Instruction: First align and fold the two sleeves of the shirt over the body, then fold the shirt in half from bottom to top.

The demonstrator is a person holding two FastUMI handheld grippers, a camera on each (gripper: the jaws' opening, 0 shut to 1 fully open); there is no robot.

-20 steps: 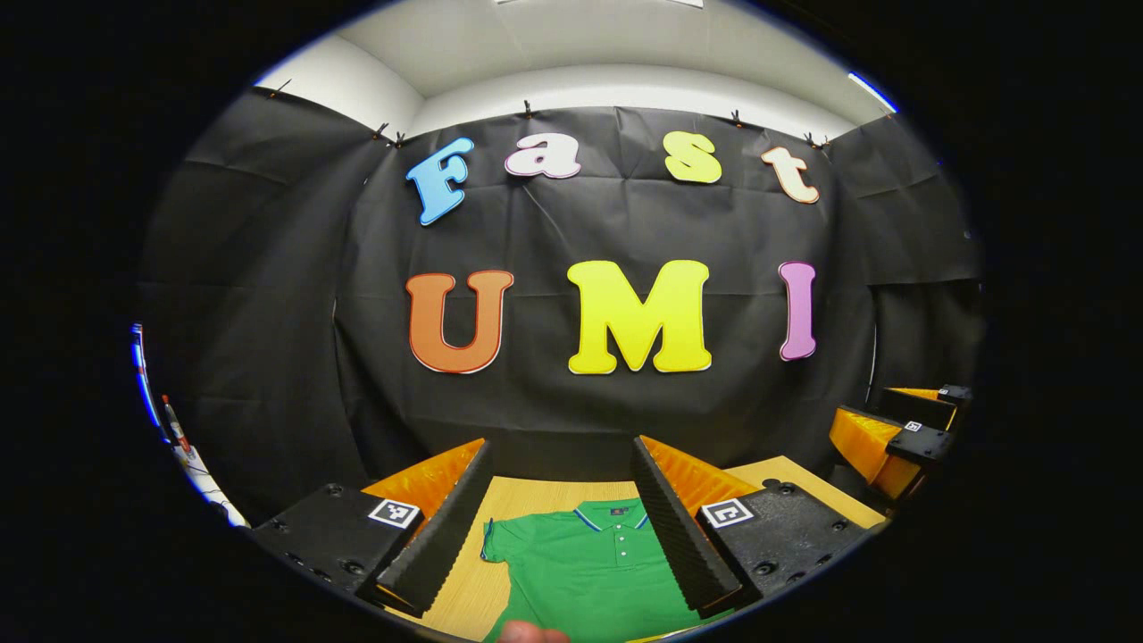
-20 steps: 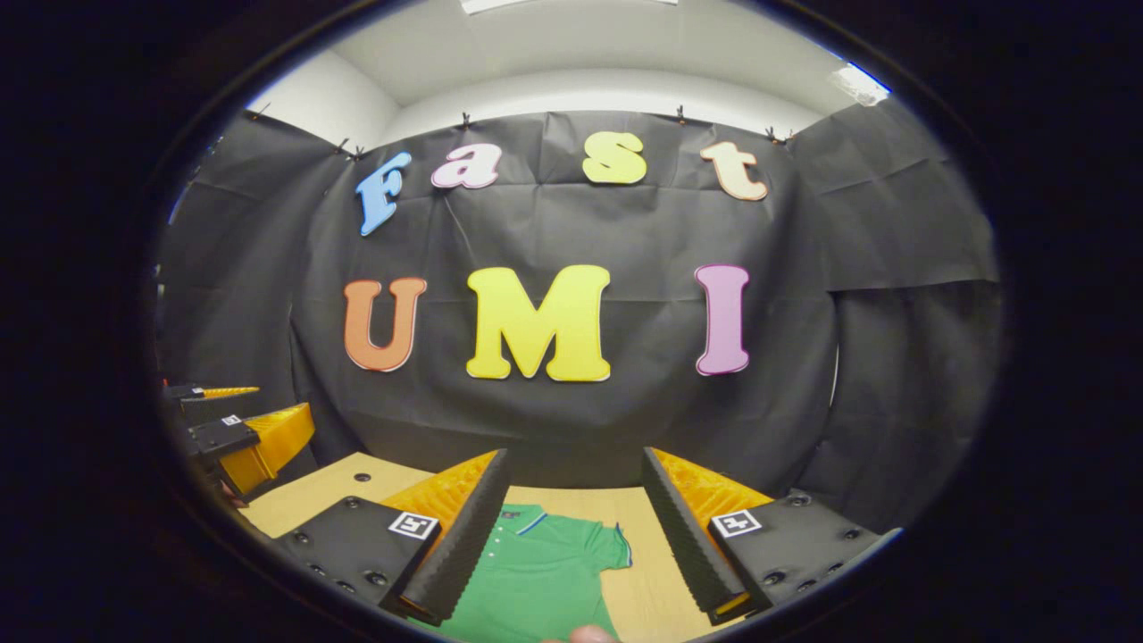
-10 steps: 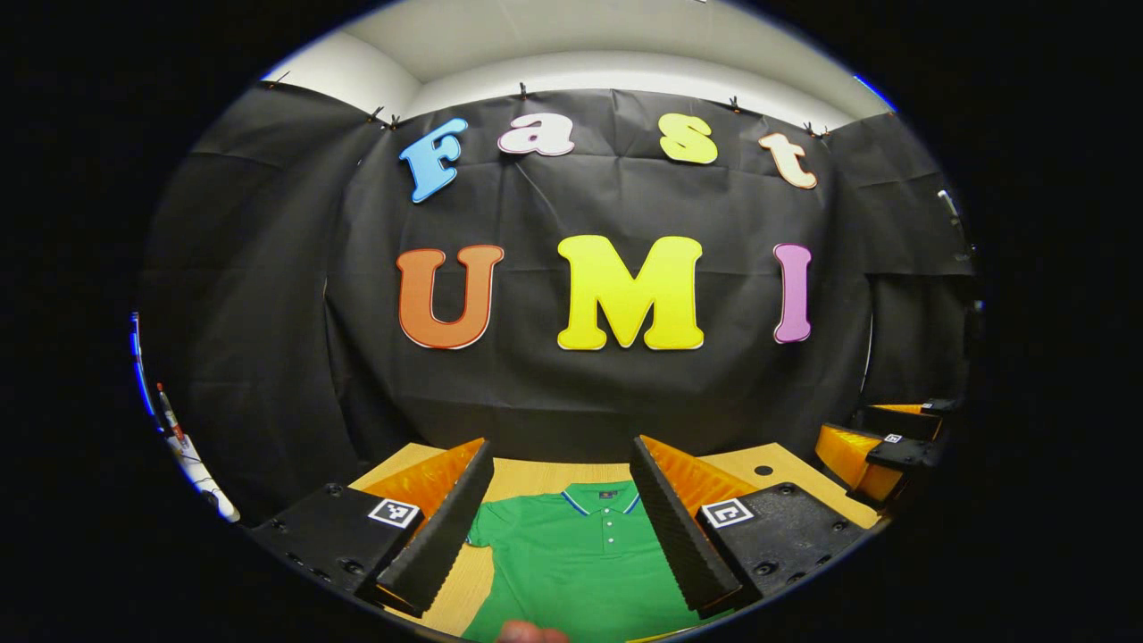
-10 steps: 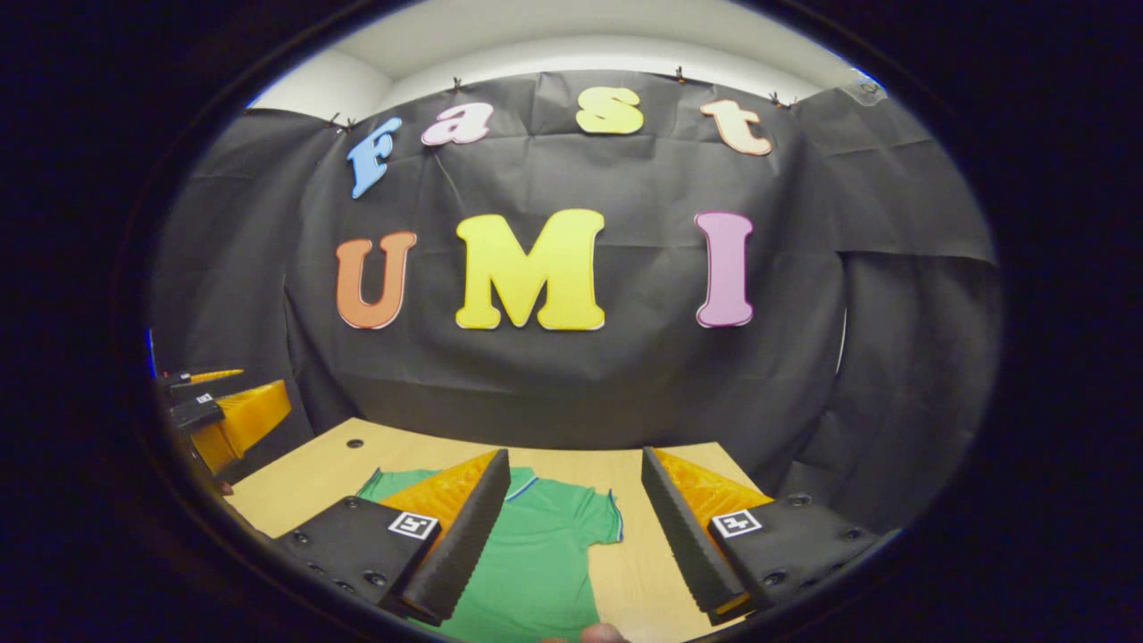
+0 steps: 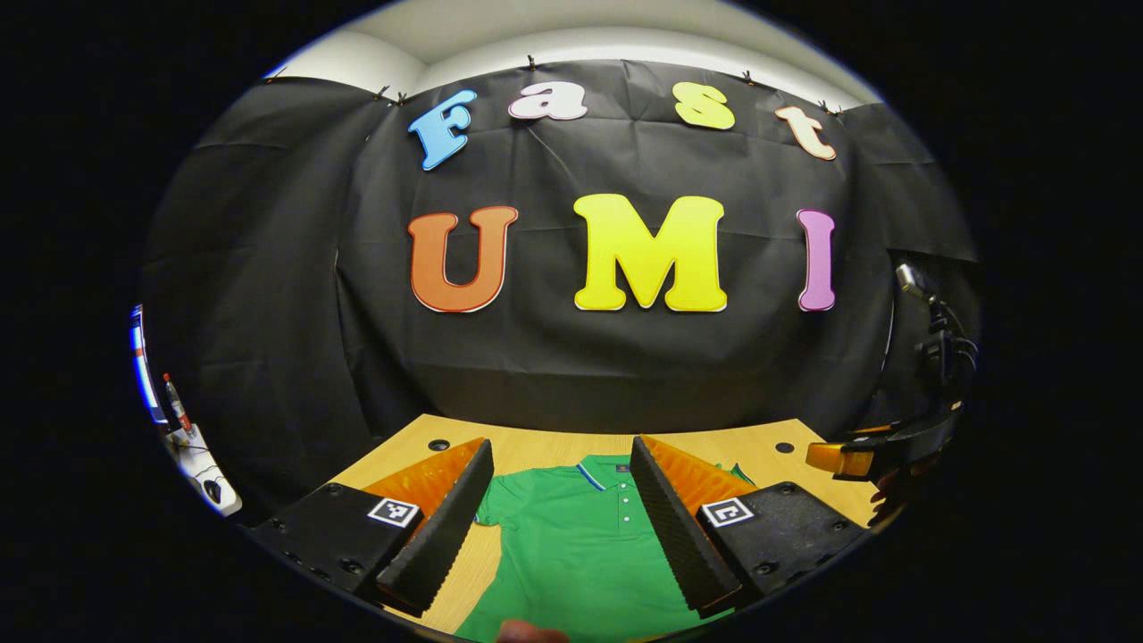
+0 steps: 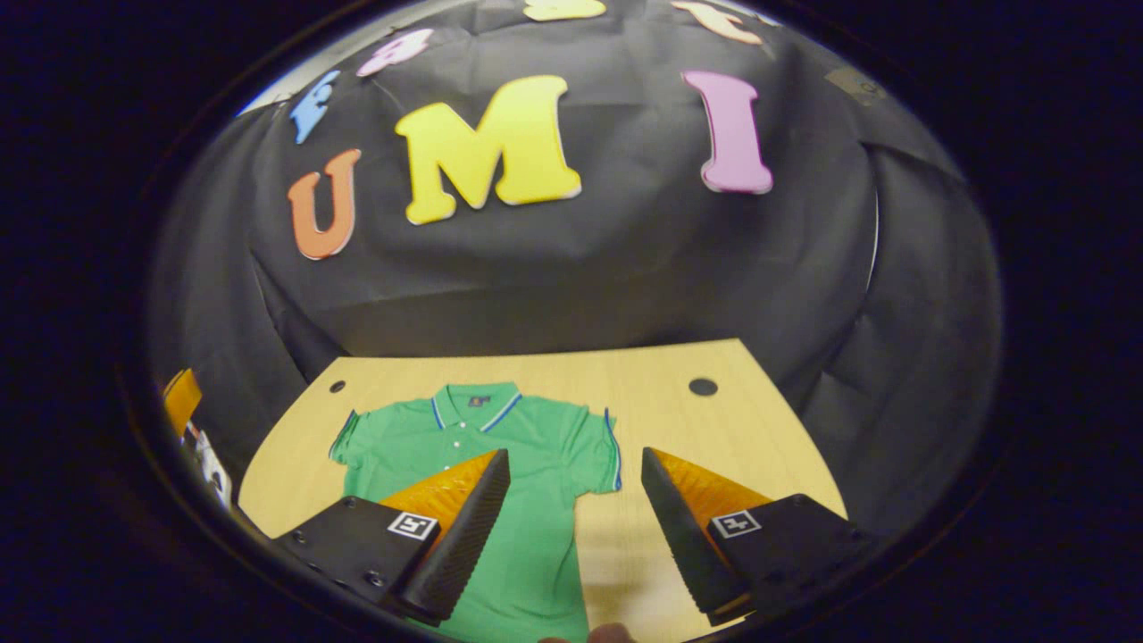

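**Folding not begun: shirt flat, both tongs spread above it**

Lying face up on the counter [image 6: 714, 429], the green polo shirt [image 6: 500, 464] is spread out with its collar toward the booth's back wall. Both short sleeves stick out to the sides in the right gripper view: one sleeve [image 6: 350, 438] on the view's left, the other sleeve [image 6: 600, 451] on its right. Neither is folded over the body yet. The hem is cut off at the bottom of both views, so can't tell how it lies, but no bottom-to-top fold shows. Judgement: task at the very start; both sleeve folds and the half fold are all left.

Right tongs [image 6: 576, 527] are spread wide, nothing between the fingers, hanging over the shirt's right-side edge and the bare counter beside it. No contact with the cloth that I can see.

Left tongs [image 5: 558, 513] are likewise spread wide and empty, above the shirt [image 5: 580, 545] with the collar and button placket framed between the fingers. Not touching fabric.

The right tongs [image 5: 848, 457] also show far off at the right edge of the left gripper view, over the counter [image 5: 536, 442].

Likely next: each tongs drops to a sleeve edge.
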